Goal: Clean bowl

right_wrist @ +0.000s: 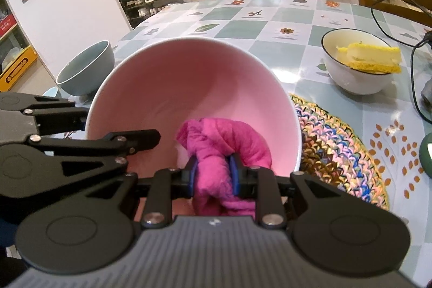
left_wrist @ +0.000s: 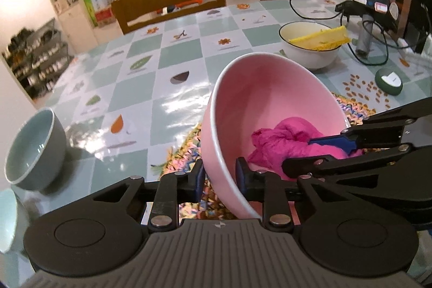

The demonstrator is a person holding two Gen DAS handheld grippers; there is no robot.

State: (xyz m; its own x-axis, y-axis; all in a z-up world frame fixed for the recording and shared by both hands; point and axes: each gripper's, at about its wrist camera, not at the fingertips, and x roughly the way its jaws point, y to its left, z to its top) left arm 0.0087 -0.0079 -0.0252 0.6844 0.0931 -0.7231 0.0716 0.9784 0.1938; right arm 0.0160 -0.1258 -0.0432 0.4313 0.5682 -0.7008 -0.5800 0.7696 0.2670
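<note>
**Pink bowl tipped on its rim, cloth inside**

At the bottom centre of the left wrist view, the left gripper (left_wrist: 218,178) has its jaws narrow, clamped on the near wall of the pink bowl (left_wrist: 270,88), one pad outside and one inside the rim. The bowl stands tilted, its mouth turned toward the cameras, above a braided multicolour mat (right_wrist: 332,142). In the right wrist view the right gripper (right_wrist: 213,177) sits at lower centre, jaws drawn close and pinching a bunched magenta cloth (right_wrist: 224,142) that lies against the bowl's lower inner wall. The two grippers are close together over the near rim, the right one reaching in from the right edge of the left view, so little room is left there; the upper half of the bowl's inside is open.

At the left of the bowl stands a grey-blue bowl (right_wrist: 86,69), upright and apart from it. To the upper right a white bowl (right_wrist: 356,64) holds a yellow sponge (right_wrist: 370,56) resting across its rim. A green round object (left_wrist: 388,81) sits at the right, and black cables (left_wrist: 375,45) loop near the right table edge. The checked tablecloth (left_wrist: 151,88) lies bare across the centre. Two wooden chairs (left_wrist: 172,2) stand at the far edge.
</note>
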